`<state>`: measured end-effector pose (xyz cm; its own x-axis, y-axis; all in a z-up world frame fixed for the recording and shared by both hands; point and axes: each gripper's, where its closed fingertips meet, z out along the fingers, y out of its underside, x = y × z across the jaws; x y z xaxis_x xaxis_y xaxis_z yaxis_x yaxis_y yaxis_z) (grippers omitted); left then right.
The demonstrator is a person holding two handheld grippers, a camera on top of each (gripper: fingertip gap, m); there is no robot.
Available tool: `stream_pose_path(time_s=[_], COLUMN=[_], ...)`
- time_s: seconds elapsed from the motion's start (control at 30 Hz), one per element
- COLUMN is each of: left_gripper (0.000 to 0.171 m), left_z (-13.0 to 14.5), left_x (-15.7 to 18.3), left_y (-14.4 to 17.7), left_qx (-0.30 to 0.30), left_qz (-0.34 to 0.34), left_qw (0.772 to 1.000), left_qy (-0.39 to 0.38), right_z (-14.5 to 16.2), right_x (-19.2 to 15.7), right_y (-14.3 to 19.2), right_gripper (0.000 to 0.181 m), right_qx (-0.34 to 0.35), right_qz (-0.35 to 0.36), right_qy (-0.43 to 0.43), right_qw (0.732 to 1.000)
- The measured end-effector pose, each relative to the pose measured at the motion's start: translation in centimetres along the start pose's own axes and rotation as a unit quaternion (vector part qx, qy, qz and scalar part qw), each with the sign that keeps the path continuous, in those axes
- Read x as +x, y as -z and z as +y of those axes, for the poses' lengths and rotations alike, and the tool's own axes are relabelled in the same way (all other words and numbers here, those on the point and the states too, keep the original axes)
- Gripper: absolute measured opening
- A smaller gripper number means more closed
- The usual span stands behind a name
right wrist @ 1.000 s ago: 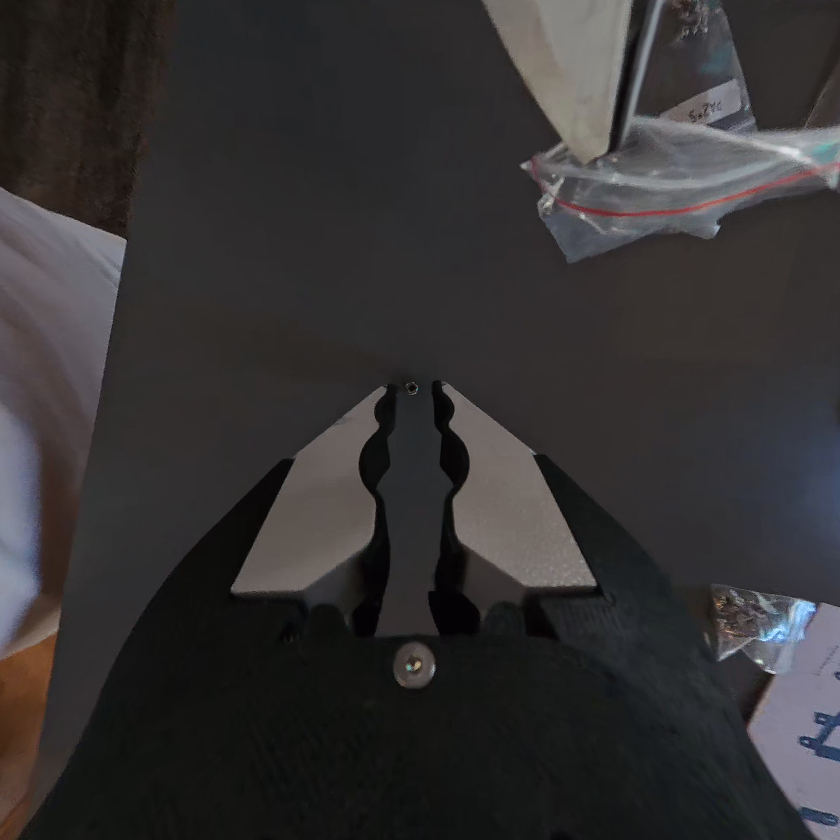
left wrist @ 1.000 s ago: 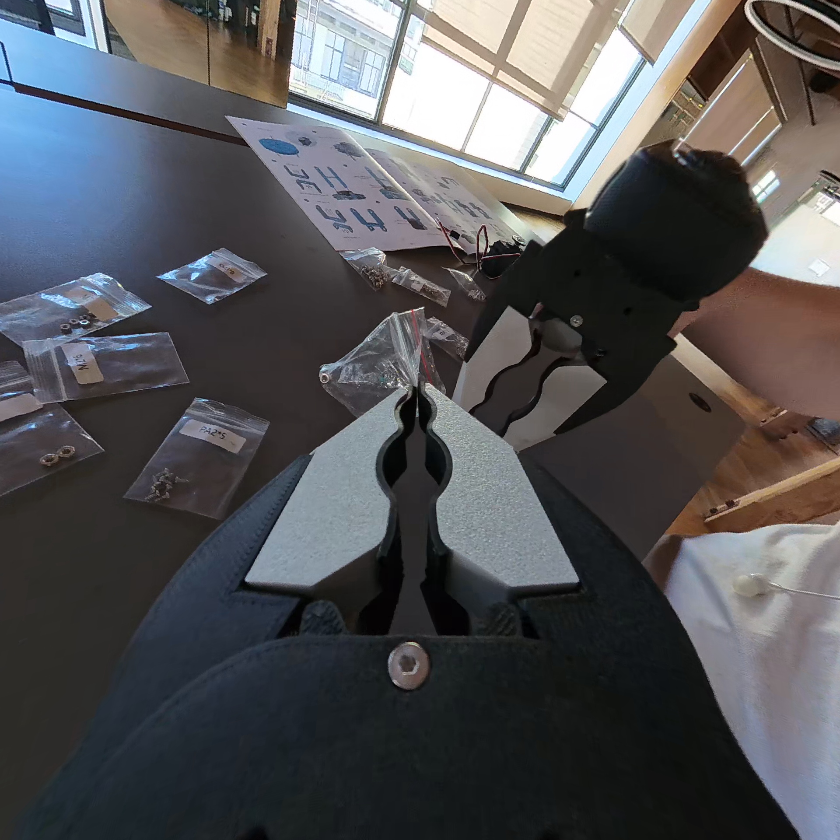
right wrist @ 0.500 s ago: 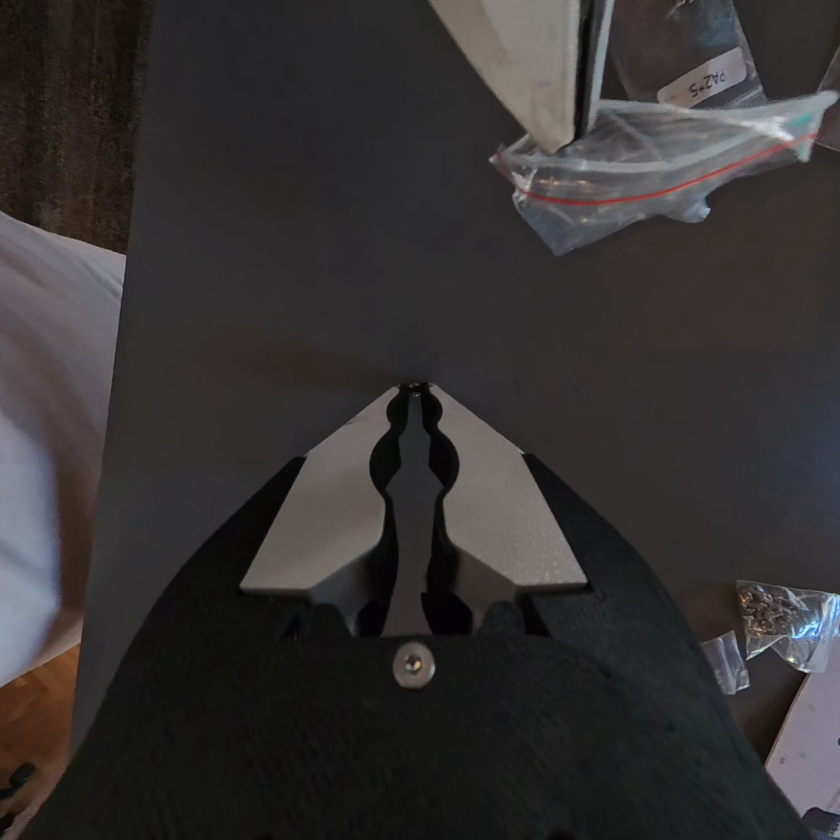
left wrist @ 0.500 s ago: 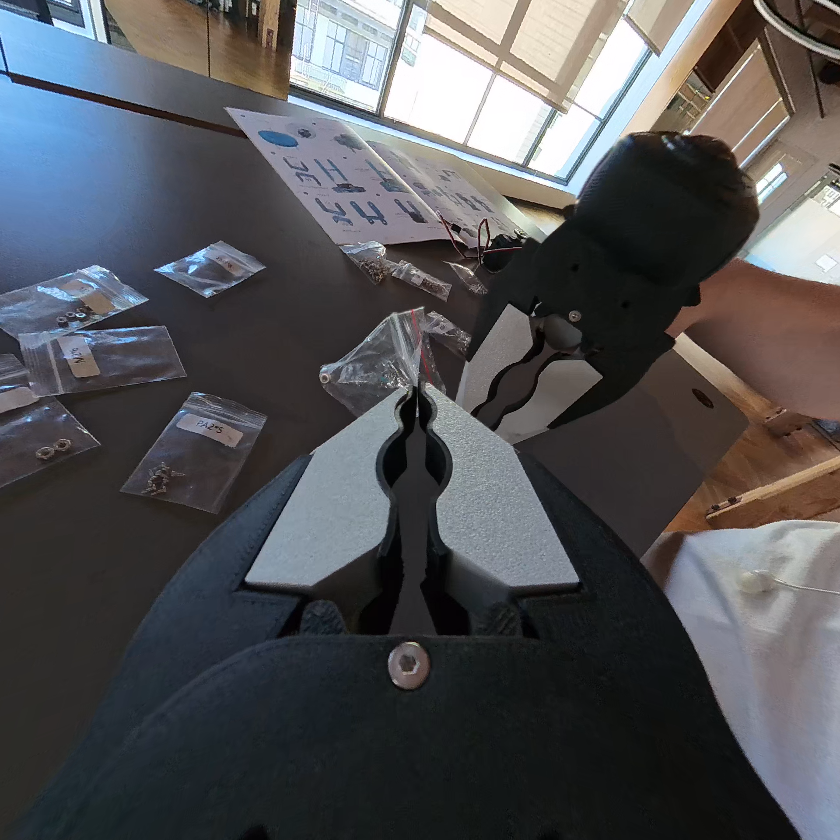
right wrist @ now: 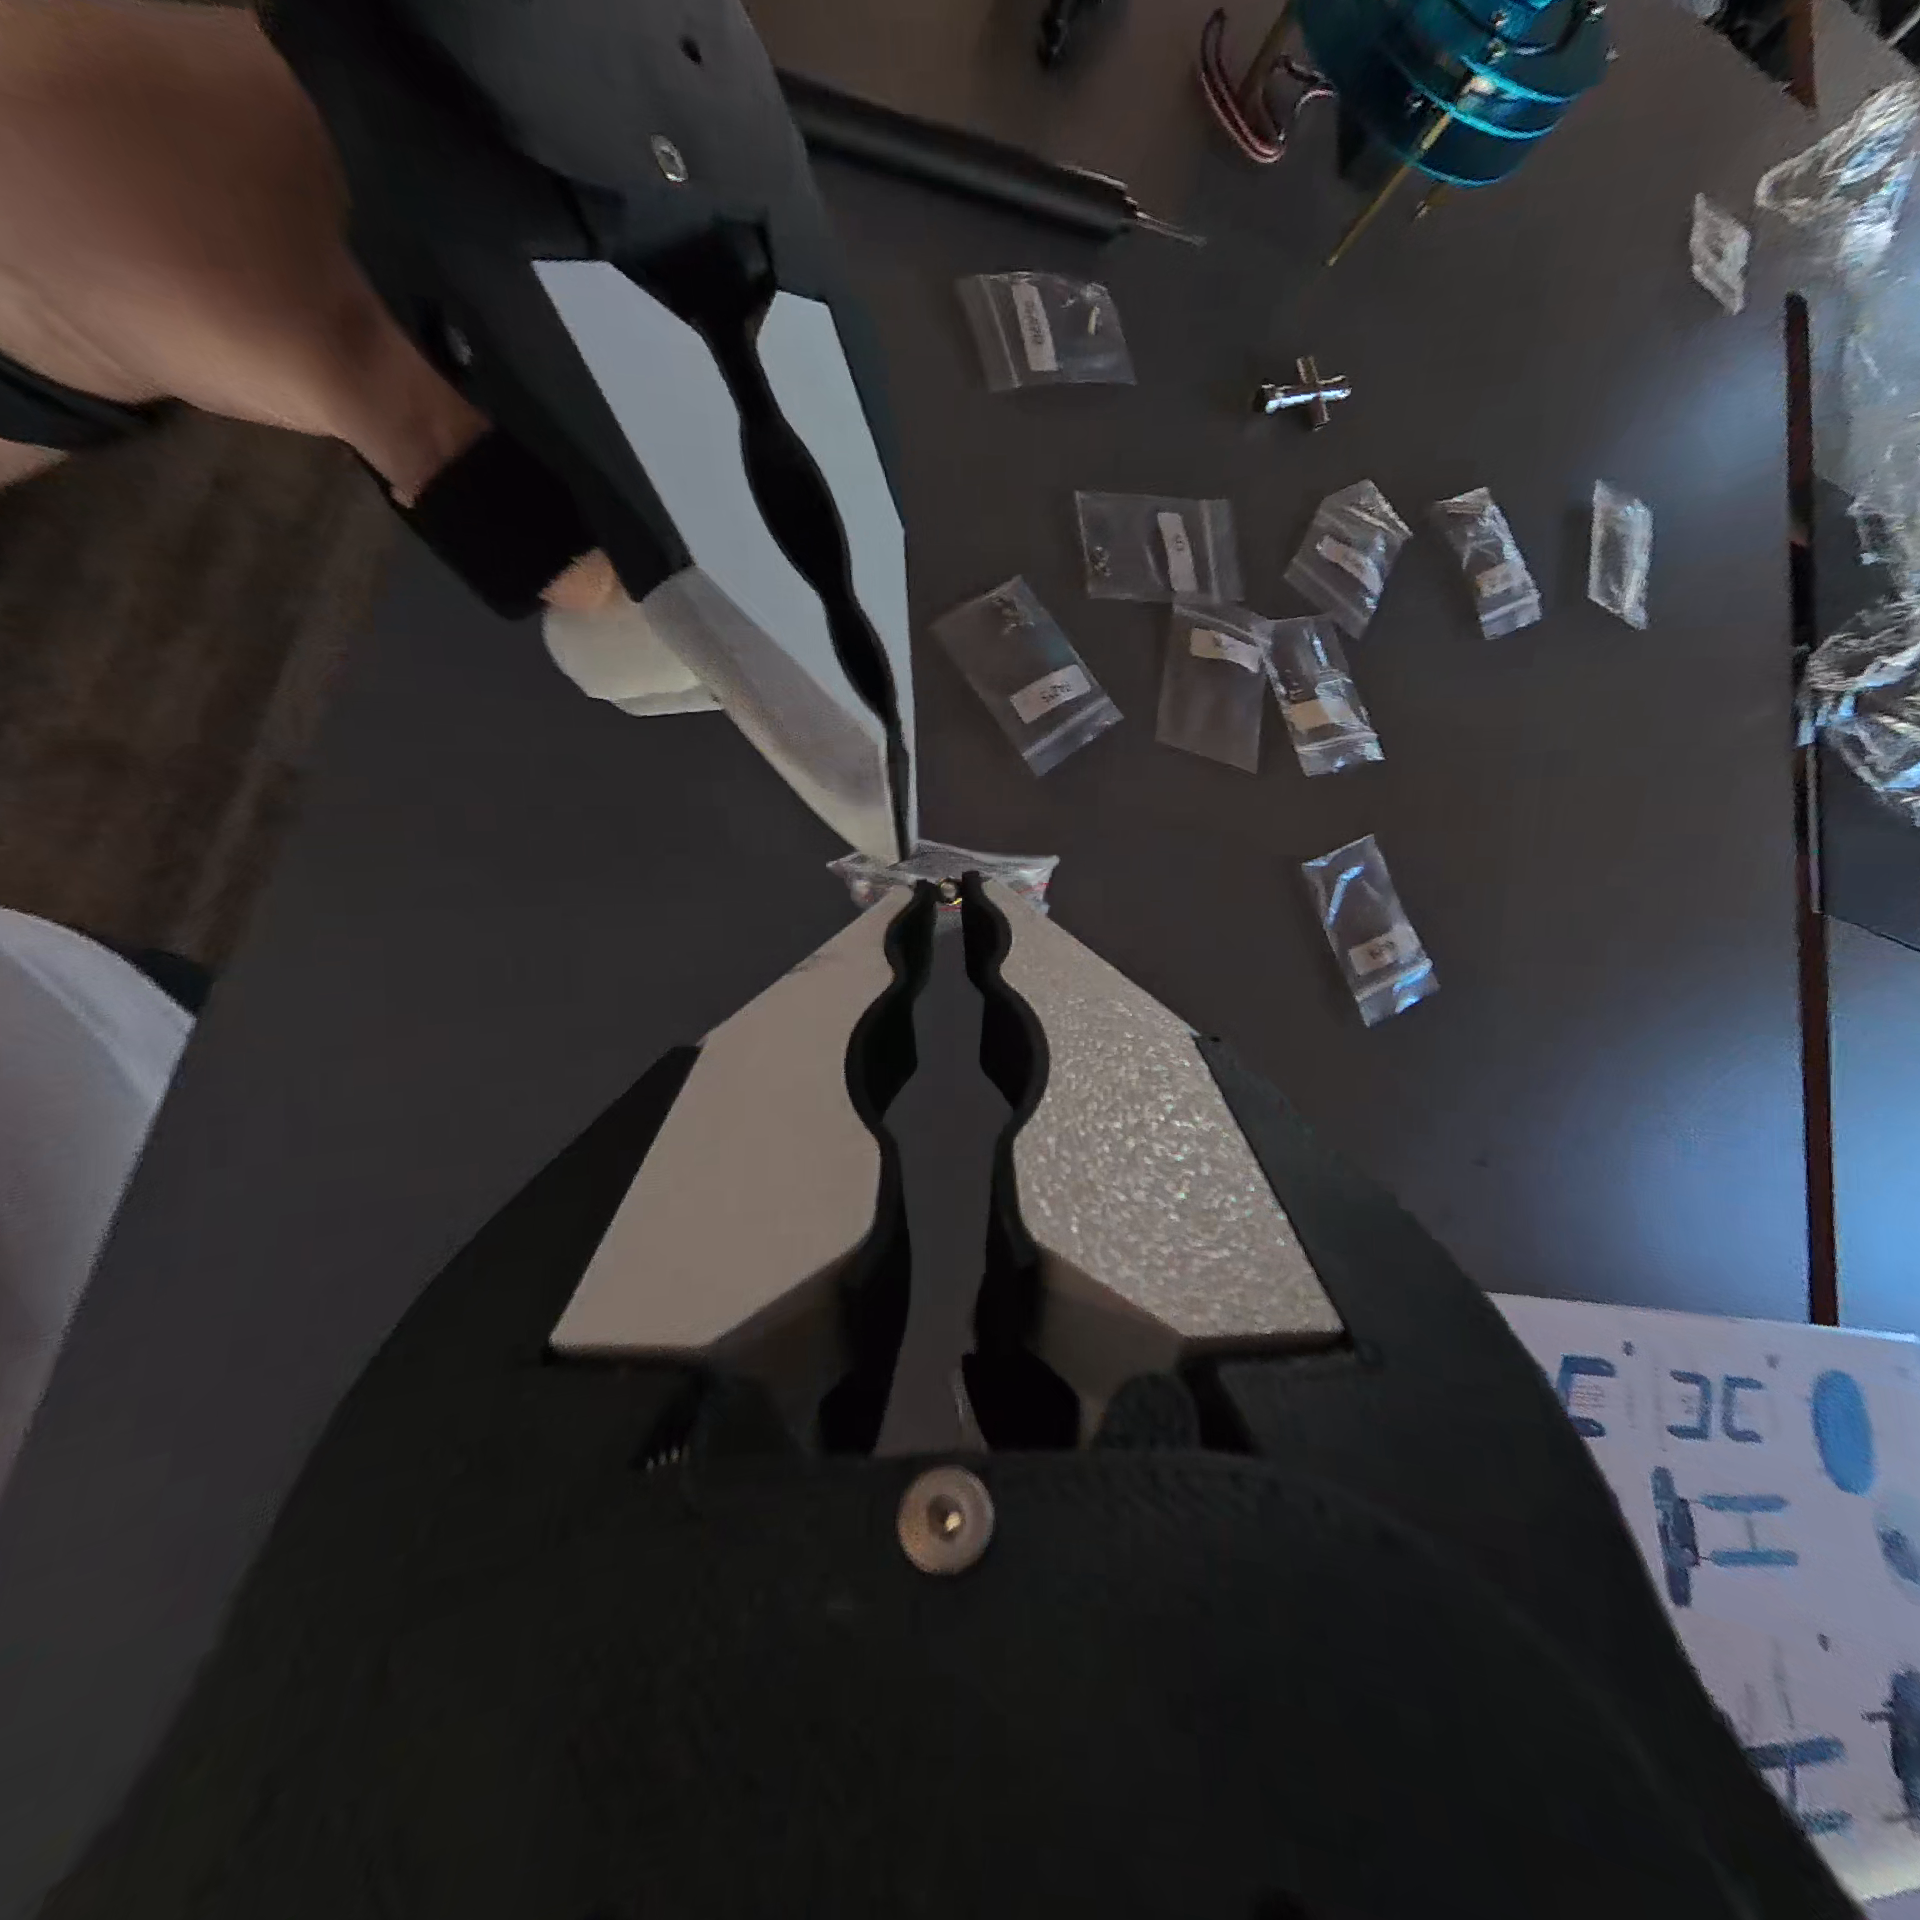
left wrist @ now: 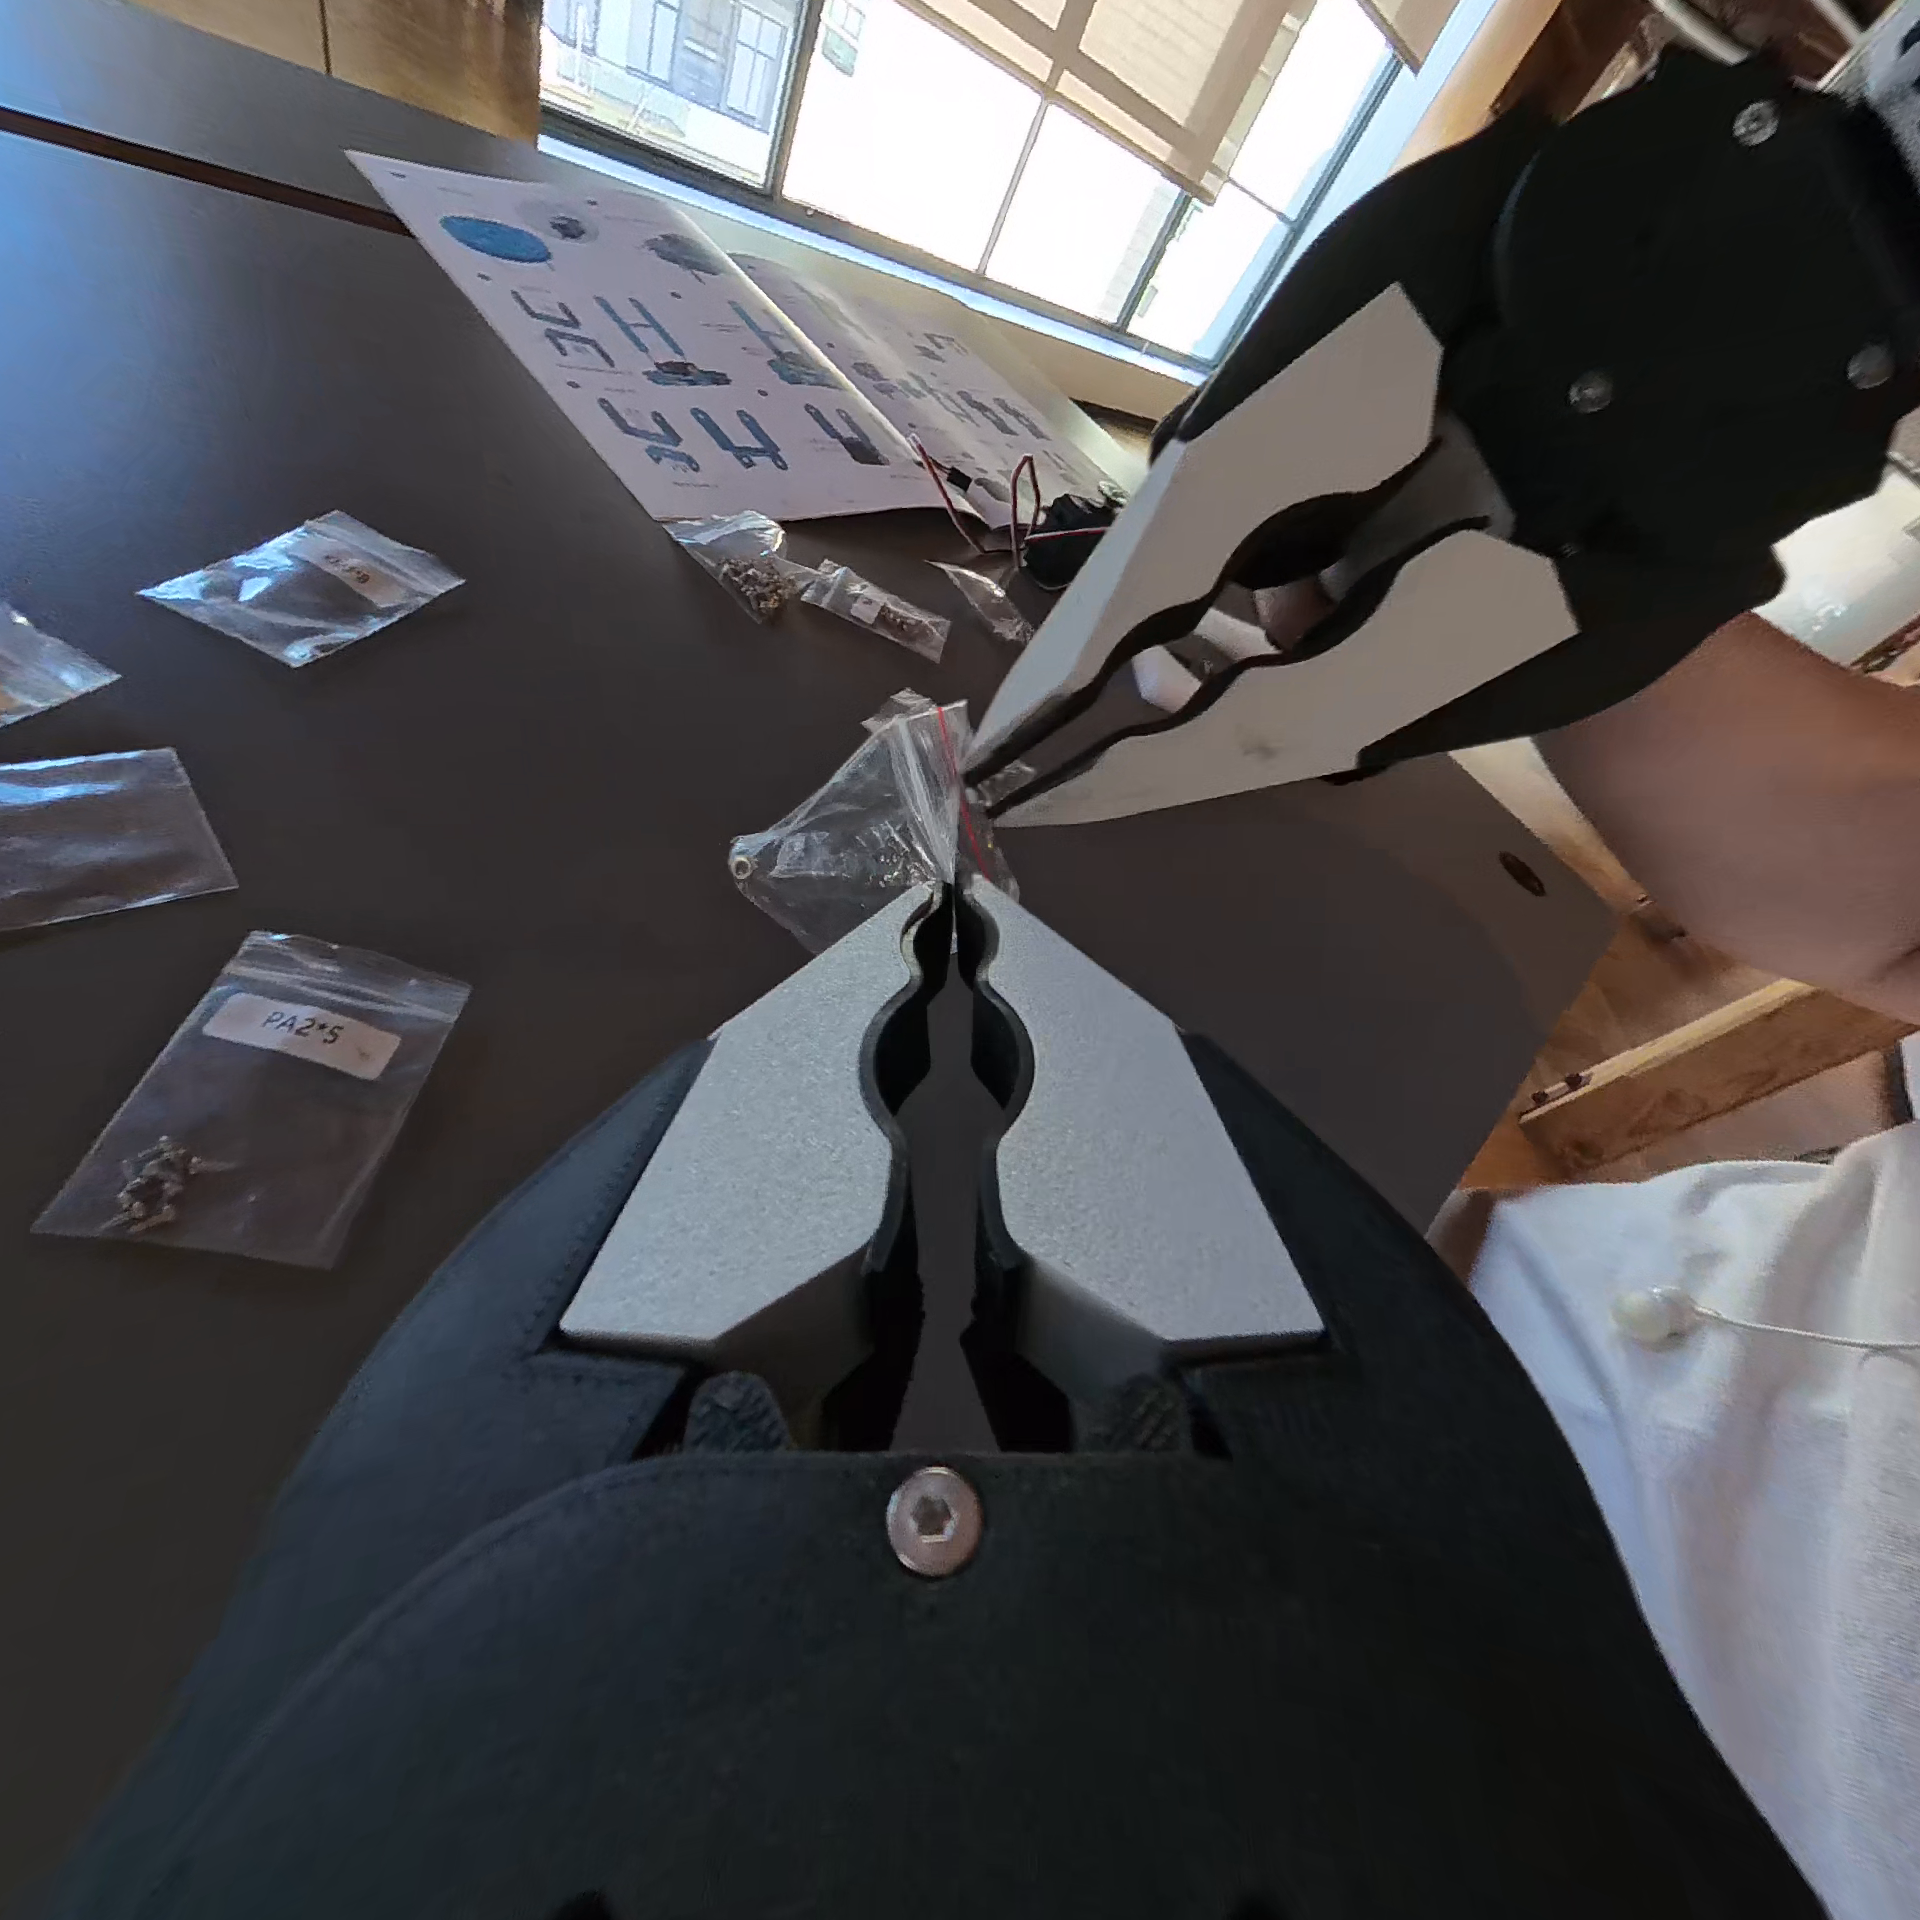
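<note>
My left gripper is shut on the edge of a small clear zip bag with a red strip and holds it above the dark table. The bag has small metal parts inside. My right gripper is nearly closed on a tiny screw and its tips sit right at the bag's top edge. In the left wrist view the right gripper comes in from the upper right. In the right wrist view the left gripper comes down from the upper left.
Several small clear hardware bags lie on the table, one labelled bag near the left. A printed sheet lies at the back. A blue round device, a metal cross wrench and a black rod lie farther off. My two grippers' fingertips are within a few centimetres of each other.
My right gripper closed on the tiny screw on the table, lifted it and swung over to the bag's top. My left gripper kept its hold on the bag.
</note>
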<state>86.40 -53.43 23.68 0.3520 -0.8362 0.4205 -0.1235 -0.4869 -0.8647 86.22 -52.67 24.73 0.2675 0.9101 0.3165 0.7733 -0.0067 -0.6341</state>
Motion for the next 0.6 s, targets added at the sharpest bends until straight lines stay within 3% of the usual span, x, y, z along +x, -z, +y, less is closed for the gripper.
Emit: stream_pose_path(time_s=[0.6], left_gripper=[0.0], left_z=[-1.8], left_x=[1.4], left_y=[0.5], left_qx=[0.066], left_qz=[0.127], left_qw=[0.985], left_qy=[0.094], right_z=[-0.7], right_x=[0.5], right_y=[0.7], right_gripper=[0.009], right_qx=[0.034], right_qz=[-0.027], right_qy=[-0.017], right_qw=[0.999])
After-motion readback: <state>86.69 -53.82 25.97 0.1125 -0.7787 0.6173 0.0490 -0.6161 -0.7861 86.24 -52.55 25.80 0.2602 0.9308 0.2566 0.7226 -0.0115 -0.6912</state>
